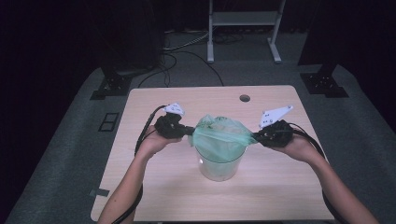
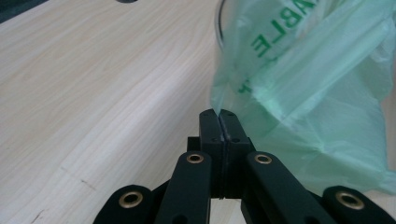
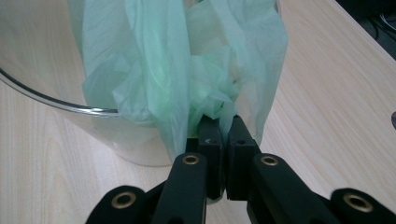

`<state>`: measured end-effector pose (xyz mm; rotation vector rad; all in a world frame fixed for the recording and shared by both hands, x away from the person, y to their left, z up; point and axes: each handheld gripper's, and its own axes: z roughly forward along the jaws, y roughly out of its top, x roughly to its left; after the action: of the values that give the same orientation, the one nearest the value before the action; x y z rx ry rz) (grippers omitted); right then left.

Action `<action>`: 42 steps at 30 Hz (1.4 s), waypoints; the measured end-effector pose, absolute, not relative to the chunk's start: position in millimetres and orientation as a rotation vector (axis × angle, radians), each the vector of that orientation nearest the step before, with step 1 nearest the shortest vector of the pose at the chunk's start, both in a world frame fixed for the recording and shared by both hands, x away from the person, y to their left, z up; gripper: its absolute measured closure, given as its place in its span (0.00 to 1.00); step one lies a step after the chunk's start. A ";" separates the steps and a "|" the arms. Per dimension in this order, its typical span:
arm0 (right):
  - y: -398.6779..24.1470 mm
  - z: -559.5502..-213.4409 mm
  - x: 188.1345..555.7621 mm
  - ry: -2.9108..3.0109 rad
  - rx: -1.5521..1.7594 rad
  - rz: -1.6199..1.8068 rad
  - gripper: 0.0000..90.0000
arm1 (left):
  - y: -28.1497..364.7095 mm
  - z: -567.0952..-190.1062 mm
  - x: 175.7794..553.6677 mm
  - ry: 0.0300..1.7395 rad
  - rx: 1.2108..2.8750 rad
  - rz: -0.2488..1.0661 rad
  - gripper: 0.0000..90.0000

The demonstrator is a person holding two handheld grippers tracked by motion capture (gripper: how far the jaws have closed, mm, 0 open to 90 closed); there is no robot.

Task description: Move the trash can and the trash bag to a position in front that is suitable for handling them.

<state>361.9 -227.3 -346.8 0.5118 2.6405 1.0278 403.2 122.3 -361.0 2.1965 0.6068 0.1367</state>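
The left hand-held gripper (image 1: 186,130) is clenched on the left edge of a thin, pale green plastic bag (image 1: 219,132); in the left gripper view its two black jaws stand pressed together with the film (image 2: 299,93) pinched at their tips. The right hand-held gripper (image 1: 256,136) grasps the opposite edge of the same bag, and in the right gripper view a bunched fold of green plastic (image 3: 187,84) is caught between jaws that are nearly closed.

The two grippers sit on either side of a translucent, round plastic bin (image 1: 219,163), which stands upright near the middle of the pale wooden counter (image 1: 154,186). The bag is above the bin's mouth, stretched taut between the grippers, with part of it hanging down inside. Holding it by two opposite edges and pulling outward most likely serves to spread the bag's opening wide enough to go over the rim (image 3: 51,103), so this looks like lining the bin. On the right side the film already drapes down the outside of the bin wall.

In count: two grippers, each held in one hand, one bag, one bin. The counter also has one small round hole (image 1: 244,98) near its far edge. Beyond the counter stands one white metal frame (image 1: 243,28) on the grey floor.
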 end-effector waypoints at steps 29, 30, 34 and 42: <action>-253.3 -327.5 342.5 2.632 0.492 1.066 0.70 | 141.1 -337.2 380.6 0.514 2.234 0.170 0.72; -255.1 -324.9 341.9 2.626 0.491 1.070 0.70 | 142.2 -336.0 380.2 0.514 2.235 0.171 0.71; -260.5 -317.1 339.2 2.611 0.488 1.073 0.66 | 148.1 -331.1 377.4 0.512 2.227 0.174 0.67; -262.8 -306.4 335.4 2.519 0.498 1.087 0.61 | 149.9 -324.5 372.3 0.473 2.224 0.154 0.65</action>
<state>335.4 -262.8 -306.4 0.4984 2.5191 1.0866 372.3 149.9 -324.5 2.2244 0.4728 0.1543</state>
